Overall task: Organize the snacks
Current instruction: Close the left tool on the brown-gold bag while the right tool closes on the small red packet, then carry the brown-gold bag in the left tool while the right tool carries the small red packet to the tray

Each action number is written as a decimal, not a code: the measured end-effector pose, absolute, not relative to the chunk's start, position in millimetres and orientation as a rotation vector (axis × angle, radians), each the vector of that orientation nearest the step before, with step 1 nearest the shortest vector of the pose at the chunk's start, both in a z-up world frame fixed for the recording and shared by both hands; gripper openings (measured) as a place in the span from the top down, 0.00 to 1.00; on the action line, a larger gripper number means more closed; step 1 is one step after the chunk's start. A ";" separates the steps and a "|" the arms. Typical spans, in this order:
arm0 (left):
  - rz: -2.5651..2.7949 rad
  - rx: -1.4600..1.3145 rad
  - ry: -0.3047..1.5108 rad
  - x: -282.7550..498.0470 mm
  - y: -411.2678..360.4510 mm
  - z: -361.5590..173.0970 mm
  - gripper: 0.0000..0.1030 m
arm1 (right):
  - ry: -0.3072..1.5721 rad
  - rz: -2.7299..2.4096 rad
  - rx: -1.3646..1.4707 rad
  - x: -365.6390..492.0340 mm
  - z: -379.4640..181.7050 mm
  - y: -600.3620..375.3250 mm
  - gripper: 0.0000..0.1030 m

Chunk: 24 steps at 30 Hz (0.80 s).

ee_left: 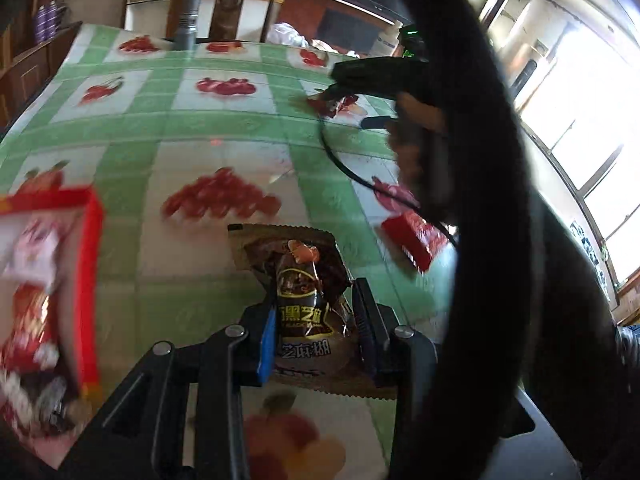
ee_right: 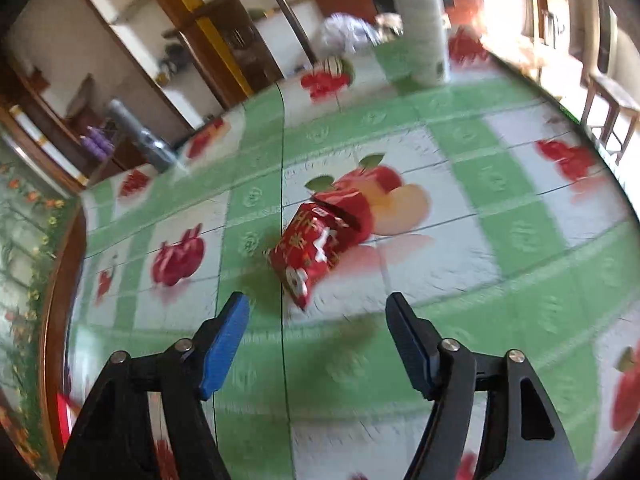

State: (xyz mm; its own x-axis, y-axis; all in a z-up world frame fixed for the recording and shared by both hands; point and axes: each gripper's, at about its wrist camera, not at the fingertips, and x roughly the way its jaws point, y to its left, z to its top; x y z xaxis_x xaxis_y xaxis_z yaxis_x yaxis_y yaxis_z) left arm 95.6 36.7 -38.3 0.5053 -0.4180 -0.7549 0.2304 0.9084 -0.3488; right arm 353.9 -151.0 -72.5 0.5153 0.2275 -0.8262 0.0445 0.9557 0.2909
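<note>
My left gripper [ee_left: 316,304] is shut on a brown snack packet [ee_left: 304,280] with gold print, pinched across its middle and held above the tablecloth. At the left edge of the left wrist view sits a red box [ee_left: 91,272] with several wrapped snacks inside. A red packet [ee_left: 412,240] lies on the cloth to the right. In the right wrist view my right gripper [ee_right: 318,310] is open with nothing between its blue pads. A red snack packet [ee_right: 320,236] lies on the table just ahead of its fingertips, apart from them.
The table carries a green and white checked cloth [ee_left: 224,132] with fruit prints. A grey metal cylinder [ee_left: 188,12] stands at the far edge, and a white bottle [ee_right: 424,32] at the back. A hand [ee_left: 416,116] and a black cable cross the right of the left wrist view.
</note>
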 end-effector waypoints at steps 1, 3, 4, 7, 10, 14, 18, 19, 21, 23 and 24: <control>-0.391 -0.219 0.969 90.2 40.3 -38.5 0.66 | 1.015 0.086 0.254 359.6 -74.6 -143.4 0.32; -0.387 -0.234 0.971 81.5 48.2 -38.0 0.66 | 1.004 0.036 0.179 368.4 -75.7 -133.2 0.32; -0.383 -0.238 0.967 77.6 52.3 -35.5 0.66 | 1.000 0.009 0.141 372.2 -75.9 -129.0 0.37; -0.368 -0.238 0.939 71.1 58.5 -27.8 0.66 | 1.003 -0.032 0.015 372.4 -76.4 -120.3 0.74; -0.365 -0.240 0.916 70.1 64.8 -24.4 0.66 | 1.018 0.024 0.002 352.3 -73.6 -124.3 0.78; -0.389 -0.246 0.913 65.8 64.5 -26.2 0.66 | 0.977 0.129 0.018 296.1 -59.4 -130.6 0.80; -0.413 -0.305 0.934 62.2 64.3 -32.1 0.63 | 0.930 0.234 0.081 216.3 -41.3 -146.3 0.80; -0.409 -0.319 0.941 64.1 63.4 -32.5 0.51 | 0.926 0.248 0.095 201.1 -38.8 -149.8 0.80; -0.394 -0.334 0.928 68.1 59.4 -29.3 0.31 | 0.918 0.272 0.129 171.2 -36.3 -158.4 0.80; -0.346 -0.312 0.921 73.9 51.9 -26.0 0.16 | 0.911 0.285 0.146 143.2 -31.9 -162.9 0.80; -0.326 -0.289 0.928 78.3 45.9 -26.3 0.14 | 0.911 0.288 0.152 130.2 -30.8 -167.0 0.80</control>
State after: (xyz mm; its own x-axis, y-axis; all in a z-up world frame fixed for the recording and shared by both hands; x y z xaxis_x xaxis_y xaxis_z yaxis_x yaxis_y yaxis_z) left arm 78.3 45.9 -26.3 0.5575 -0.3945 -0.7305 0.1490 0.9131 -0.3795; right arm 130.2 -167.0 -30.8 0.5781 0.3092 -0.7551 -0.1810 0.9510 0.2508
